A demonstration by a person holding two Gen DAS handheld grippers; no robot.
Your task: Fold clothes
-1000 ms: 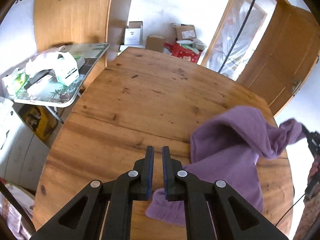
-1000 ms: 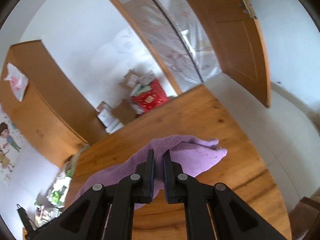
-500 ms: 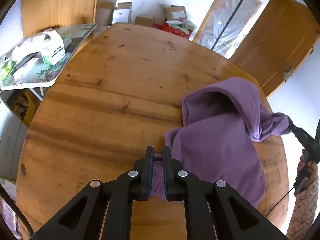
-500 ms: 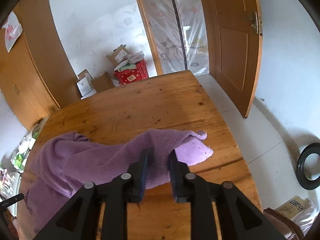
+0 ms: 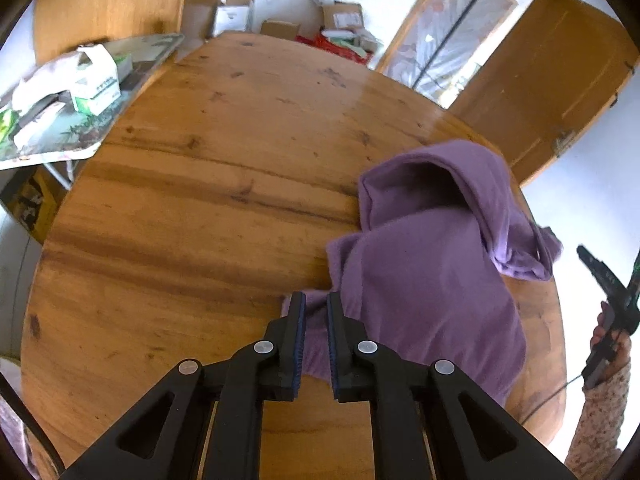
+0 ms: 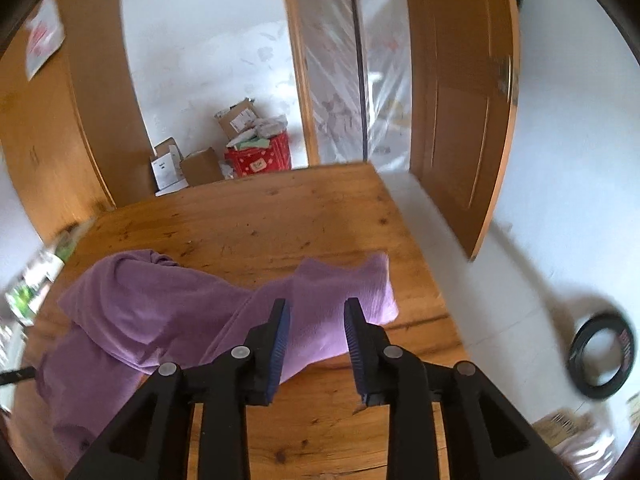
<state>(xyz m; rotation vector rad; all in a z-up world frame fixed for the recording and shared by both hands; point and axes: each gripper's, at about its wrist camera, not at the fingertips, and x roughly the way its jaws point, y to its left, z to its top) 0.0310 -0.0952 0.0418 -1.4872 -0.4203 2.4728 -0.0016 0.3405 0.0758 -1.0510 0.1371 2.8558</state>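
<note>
Purple fleece garment point(image 5: 432, 280) lies rumpled on the right part of the round wooden bench point(image 5: 192, 216), one sleeve end stretched toward the bench's right edge. The left gripper point(image 5: 316, 304) has its jaws pinching a near corner of the fabric. The right gripper point(image 6: 316, 308) hovers over the sleeve end with jaws spread, nothing between them. A patterned sleeve and hand point(image 5: 612, 332) show at the right edge of the left wrist view

My left gripper point(image 5: 316, 308), lower centre of frame: jaws nearly closed, pinching purple cloth. My right gripper point(image 6: 316, 314), lower centre: jaws spread apart, gripping nothing. Hand point(image 5: 608, 340) at right edge, sleeved.
</note>
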